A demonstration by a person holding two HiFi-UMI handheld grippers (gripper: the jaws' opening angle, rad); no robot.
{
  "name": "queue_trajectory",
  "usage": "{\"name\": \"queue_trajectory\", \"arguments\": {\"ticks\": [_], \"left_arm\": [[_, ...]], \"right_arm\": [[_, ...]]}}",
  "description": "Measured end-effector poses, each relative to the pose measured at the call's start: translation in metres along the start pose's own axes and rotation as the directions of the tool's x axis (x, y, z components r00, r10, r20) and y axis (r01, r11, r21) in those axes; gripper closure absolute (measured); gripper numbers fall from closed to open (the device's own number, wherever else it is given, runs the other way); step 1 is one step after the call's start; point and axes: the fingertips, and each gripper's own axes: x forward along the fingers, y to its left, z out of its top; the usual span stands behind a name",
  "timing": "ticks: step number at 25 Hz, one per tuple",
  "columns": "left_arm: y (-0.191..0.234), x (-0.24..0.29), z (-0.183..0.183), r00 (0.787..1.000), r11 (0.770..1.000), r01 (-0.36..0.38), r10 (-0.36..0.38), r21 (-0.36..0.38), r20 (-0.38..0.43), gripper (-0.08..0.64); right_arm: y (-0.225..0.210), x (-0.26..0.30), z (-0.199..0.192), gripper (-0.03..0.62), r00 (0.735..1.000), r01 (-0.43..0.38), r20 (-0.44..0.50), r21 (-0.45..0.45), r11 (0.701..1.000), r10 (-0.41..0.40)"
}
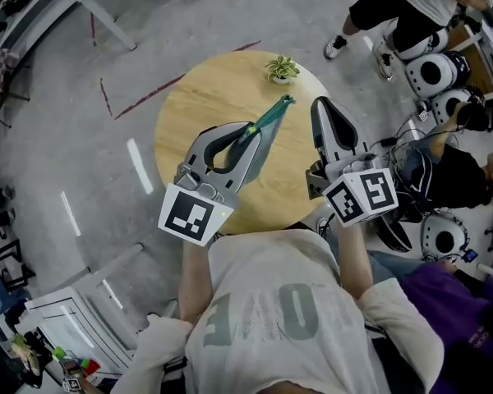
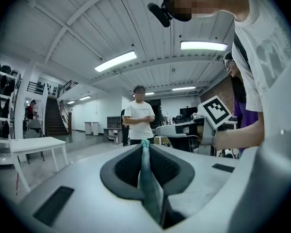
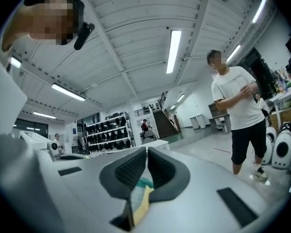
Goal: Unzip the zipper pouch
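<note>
Low in the head view is the person's white T-shirt (image 1: 271, 302), both forearms reaching up the frame. At centre left, the grey left gripper with the black-and-white marker cube (image 1: 248, 131) is clenched on a flat teal fabric zipper pouch (image 1: 271, 115). Its own view shows the dark ribbed pads pressed on the thin teal cloth, which runs edge-on down the middle of the jaws. In the head view the pouch slants from that gripper's tips towards the upper right, over the table.

Just right of centre, the matching grey right gripper (image 1: 322, 105) is clamped nearly closed, its tips near the pouch's far end but apart from it. In its own view a small teal and pale yellow strip (image 3: 139, 198) is pinched low between the pads; whether it belongs to the pouch cannot be told.

Beneath both lies a round light wooden table (image 1: 197, 97), with a small green potted plant (image 1: 281, 68) near its upper edge. Beyond, at the upper right, a bystander in a white shirt and black shorts (image 1: 411, 6) stands on the grey floor.
</note>
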Motion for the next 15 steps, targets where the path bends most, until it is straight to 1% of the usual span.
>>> {"name": "queue_trajectory", "arguments": {"ticks": [3,5,7,10,12,15], "left_arm": [[0.005,0.004,-0.003,0.999,0.999,-0.038,0.038,0.012,-0.002,0.505],[0.009,0.004,-0.005,0.998,0.998,-0.065,0.065,0.005,-0.005,0.505],[0.012,0.003,-0.008,0.997,0.997,-0.078,0.078,-0.020,-0.008,0.505],[0.015,0.001,-0.016,0.997,0.995,-0.075,0.074,-0.064,-0.013,0.505],[0.017,-0.002,-0.024,0.997,0.994,-0.079,0.077,-0.073,-0.026,0.505],[0.016,0.000,-0.029,0.997,0.992,-0.080,0.078,-0.094,-0.025,0.505]], "right_arm": [[-0.002,-0.007,-0.006,0.560,1.000,0.031,-0.006,-0.059,0.998,-0.031],[-0.002,-0.012,-0.012,0.560,0.999,0.047,-0.015,-0.078,0.996,-0.048],[-0.002,-0.016,-0.019,0.560,0.998,0.054,-0.027,-0.082,0.995,-0.056],[0.000,-0.018,-0.026,0.560,0.998,0.052,-0.042,-0.073,0.996,-0.055],[0.002,-0.019,-0.028,0.560,0.998,0.049,-0.046,-0.070,0.996,-0.052],[0.006,-0.020,-0.028,0.560,0.998,0.041,-0.045,-0.069,0.997,-0.044]]}}
